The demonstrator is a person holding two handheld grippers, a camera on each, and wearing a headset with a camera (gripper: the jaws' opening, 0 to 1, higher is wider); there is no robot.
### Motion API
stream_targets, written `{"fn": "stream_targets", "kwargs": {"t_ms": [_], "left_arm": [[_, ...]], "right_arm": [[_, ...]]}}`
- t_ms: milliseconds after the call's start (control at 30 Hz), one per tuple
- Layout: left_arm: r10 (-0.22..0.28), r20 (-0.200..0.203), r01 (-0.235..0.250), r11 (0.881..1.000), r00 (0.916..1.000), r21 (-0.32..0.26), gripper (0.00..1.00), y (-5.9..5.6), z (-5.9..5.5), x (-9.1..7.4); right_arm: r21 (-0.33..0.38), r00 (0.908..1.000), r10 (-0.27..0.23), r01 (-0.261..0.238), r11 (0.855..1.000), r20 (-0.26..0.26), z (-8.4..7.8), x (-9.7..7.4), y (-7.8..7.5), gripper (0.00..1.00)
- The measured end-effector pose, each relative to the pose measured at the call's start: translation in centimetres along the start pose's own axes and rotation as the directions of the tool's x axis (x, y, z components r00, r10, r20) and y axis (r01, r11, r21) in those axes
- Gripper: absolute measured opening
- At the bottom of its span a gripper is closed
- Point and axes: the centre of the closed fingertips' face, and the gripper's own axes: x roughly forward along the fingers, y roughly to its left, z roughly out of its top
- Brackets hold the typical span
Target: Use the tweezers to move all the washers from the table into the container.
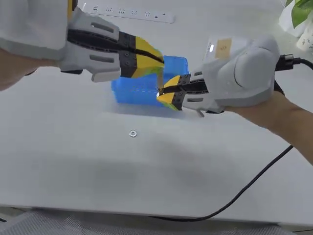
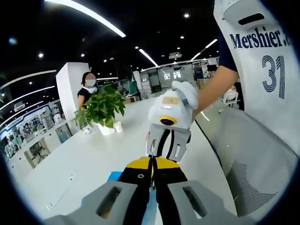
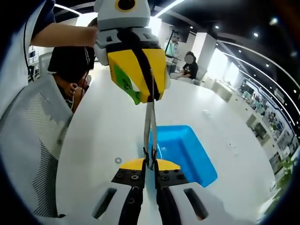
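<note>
Left gripper comes in from the upper left of the head view, its body level over the table and its yellow-tipped jaws pressed together on the top of the tweezers. The right gripper reaches in from the opposite side, carried by a bare forearm, with its nose pointing back at the left one. Its jaws look closed on the lower tips of the tweezers, so the tool hangs nearly upright between the two.

From the right gripper view the tweezers are a slim pair of silver blades, running down from the left gripper above into the right gripper below. In the left gripper view the blades sit in the narrow seam of that gripper's own jaws.

One small silver washer lies flat on the white table, in front of the blue container and well apart from it. Both grippers hover above the container's near edge. In the right gripper view the washer lies left of the jaws, and the container sits to their right.

A white power strip lies at the far edge of the table, a black cable trails from the right gripper across the near side, and a potted plant stands on the bench beyond.
</note>
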Motion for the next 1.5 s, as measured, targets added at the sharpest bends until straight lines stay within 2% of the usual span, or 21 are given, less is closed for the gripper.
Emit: {"fn": "stream_targets", "kwargs": {"t_ms": [267,433,567,767,833,1000,1067,1400,1500], "left_arm": [[0.005,-0.015,-0.005,0.999,0.9999,0.039,0.04,1.6,-0.1,0.3],[0.016,-0.027,-0.015,0.998,0.9995,0.063,0.04,2.6,-0.5,0.9],[0.029,-0.032,-0.026,0.998,0.9991,0.065,0.04,3.3,-1.1,1.6],[0.041,-0.033,-0.04,0.999,0.9986,0.037,0.04,4.3,-2.2,2.1],[0.045,-0.039,-0.044,0.999,0.9982,0.023,0.04,4.8,-2.8,2.2],[0.042,-0.043,-0.043,0.999,0.9982,-0.01,0.04,5.2,-4.2,2.6],[0.047,-0.039,-0.048,0.999,0.9981,-0.025,0.04,5.8,-5.1,2.9],[0.053,-0.029,-0.055,0.997,0.9982,-0.058,0.04,6.7,-6.3,3.5],[0.057,-0.051,-0.059,0.997,0.9971,-0.051,0.04,6.8,-6.8,3.6]], "right_arm": [[0.0,0.9992,-0.038,0.038,0.999,0.008,0.3,0.6,-1.9,0.08],[-0.005,0.9962,-0.087,0.087,0.996,-0.01,-0.2,1.1,-3.4,0.09],[0.011,0.9946,-0.102,0.102,0.995,-0.015,-0.7,1.5,-4.2,0.09],[0.068,0.9933,-0.114,0.115,0.991,-0.023,-1.9,2.2,-5.1,0.08],[0.085,0.9942,-0.104,0.106,0.991,-0.027,-2.6,3.0,-5.6,0.08],[0.101,0.9946,-0.09,0.095,0.99,-0.051,-3.6,3.9,-5.4,0.08],[0.109,0.9943,-0.091,0.096,0.989,-0.055,-3.8,4.0,-5.4,0.08],[0.168,0.9932,-0.092,0.103,0.981,-0.072,-4.5,4.3,-6.0,0.08],[0.181,0.9933,-0.094,0.105,0.978,-0.067,-4.3,4.4,-6.1,0.08]]}}
